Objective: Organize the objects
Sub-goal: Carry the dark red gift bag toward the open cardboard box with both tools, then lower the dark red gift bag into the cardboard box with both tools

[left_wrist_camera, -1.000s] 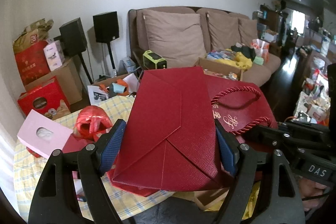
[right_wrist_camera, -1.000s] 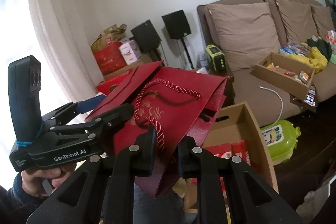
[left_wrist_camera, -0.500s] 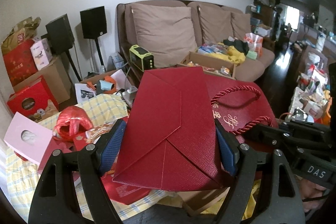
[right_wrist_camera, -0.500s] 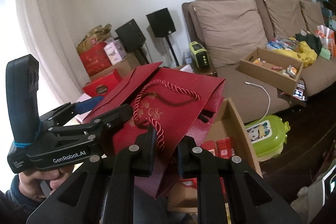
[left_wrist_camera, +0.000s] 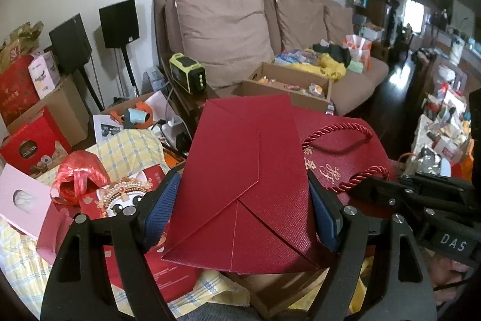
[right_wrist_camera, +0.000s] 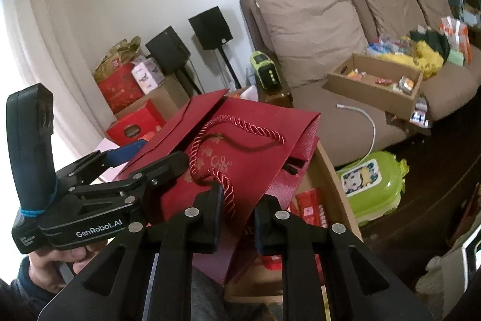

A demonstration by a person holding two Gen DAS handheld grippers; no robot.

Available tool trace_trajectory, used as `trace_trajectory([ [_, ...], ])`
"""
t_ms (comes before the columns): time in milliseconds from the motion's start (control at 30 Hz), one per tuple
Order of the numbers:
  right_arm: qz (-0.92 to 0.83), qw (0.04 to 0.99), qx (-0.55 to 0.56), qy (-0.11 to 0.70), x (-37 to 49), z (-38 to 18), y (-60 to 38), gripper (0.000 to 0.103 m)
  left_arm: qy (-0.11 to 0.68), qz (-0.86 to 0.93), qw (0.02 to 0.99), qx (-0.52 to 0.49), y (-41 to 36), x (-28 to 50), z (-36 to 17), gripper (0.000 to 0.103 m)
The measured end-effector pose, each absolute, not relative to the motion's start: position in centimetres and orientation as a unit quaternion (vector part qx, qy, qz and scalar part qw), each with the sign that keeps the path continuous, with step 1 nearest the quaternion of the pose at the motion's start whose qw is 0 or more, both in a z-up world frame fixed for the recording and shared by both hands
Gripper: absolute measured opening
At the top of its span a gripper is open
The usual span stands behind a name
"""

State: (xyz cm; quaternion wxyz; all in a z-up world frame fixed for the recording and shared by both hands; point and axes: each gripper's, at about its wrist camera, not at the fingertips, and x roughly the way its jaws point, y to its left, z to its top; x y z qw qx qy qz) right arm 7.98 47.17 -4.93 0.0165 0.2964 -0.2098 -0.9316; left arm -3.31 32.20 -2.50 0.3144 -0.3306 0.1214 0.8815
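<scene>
The red gift bag [left_wrist_camera: 240,188], held in the air over the cluttered table [left_wrist_camera: 18,257], hides most of what lies beneath it; its inside cannot be seen. The left gripper [left_wrist_camera: 240,206] clamps the bag's folded bottom across its width, and the right gripper [right_wrist_camera: 239,211] pinches the bag's side edge, jaws narrow. Since a second ago, both views have shifted: the sofa [left_wrist_camera: 228,29] sits further right.
</scene>
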Motion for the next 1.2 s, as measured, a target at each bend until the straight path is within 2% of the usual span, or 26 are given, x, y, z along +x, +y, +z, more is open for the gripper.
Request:
trace_trajectory([
  [1200,-0.878,-0.031,0.387,-0.279,4.5,-17.0,51.8,0.016,0.155,0.841,0.29,-0.429,37.6,-6.6,-15.1,0.078],
])
